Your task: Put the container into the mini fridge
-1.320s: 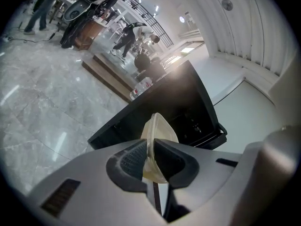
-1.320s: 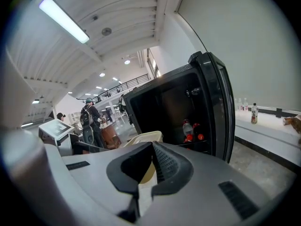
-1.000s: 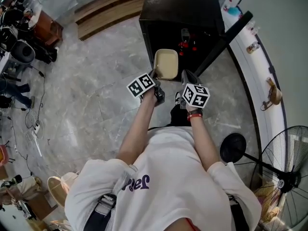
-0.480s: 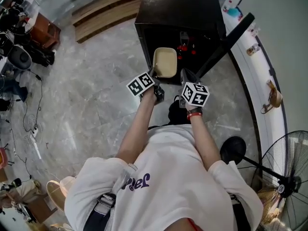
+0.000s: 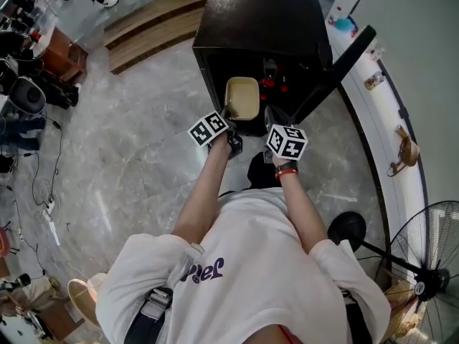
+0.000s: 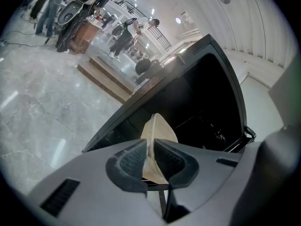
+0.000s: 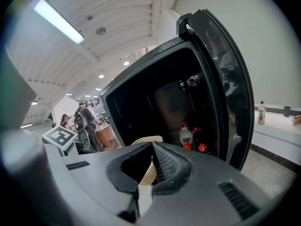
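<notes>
One beige container (image 5: 242,97) hangs between two tools, each clamped narrow on its near rim: the left tool (image 5: 228,112) at its 7 o'clock corner, the right tool (image 5: 267,115) at 5 o'clock. Neither is nearer than the other. Its long axis runs 6 to 12 o'clock, straight at the dark mouth of the one mini fridge (image 5: 258,20), dead ahead at 12 – its door (image 5: 337,56) is swung open toward 2. Inside, at least two red-capped bottles (image 7: 186,136) stand at the right, so the clear lane probably lies slightly left.
</notes>
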{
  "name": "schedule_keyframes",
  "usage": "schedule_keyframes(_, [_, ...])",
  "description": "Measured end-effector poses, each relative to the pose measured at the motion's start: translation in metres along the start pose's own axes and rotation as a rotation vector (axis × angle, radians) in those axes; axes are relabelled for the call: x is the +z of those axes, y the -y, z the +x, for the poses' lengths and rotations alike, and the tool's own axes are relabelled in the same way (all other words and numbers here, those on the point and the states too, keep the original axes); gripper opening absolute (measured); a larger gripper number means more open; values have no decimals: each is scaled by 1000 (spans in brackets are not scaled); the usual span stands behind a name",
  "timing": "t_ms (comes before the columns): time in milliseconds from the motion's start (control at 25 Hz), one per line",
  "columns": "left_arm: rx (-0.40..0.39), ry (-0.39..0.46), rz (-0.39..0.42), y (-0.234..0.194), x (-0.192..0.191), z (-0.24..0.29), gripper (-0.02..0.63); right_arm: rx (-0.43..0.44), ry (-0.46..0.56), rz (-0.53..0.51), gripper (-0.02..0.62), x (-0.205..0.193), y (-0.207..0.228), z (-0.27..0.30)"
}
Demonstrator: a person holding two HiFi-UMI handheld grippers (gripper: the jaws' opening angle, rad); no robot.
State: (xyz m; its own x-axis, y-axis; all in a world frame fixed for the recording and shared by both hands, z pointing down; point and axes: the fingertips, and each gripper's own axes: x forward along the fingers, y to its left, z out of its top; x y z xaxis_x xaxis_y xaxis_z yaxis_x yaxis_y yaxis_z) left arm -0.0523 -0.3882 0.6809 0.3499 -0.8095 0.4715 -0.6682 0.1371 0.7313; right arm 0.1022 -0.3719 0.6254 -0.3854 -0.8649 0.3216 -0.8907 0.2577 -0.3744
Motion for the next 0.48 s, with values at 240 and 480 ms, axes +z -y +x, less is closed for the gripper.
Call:
schedule_keyframes(240, [0, 10, 2, 0, 4, 30, 63, 10, -8, -16, 15, 0, 10, 14])
schedule_keyframes(480, [-3, 6, 4, 2, 8, 58, 63, 14, -14, -27, 15, 1, 21, 33])
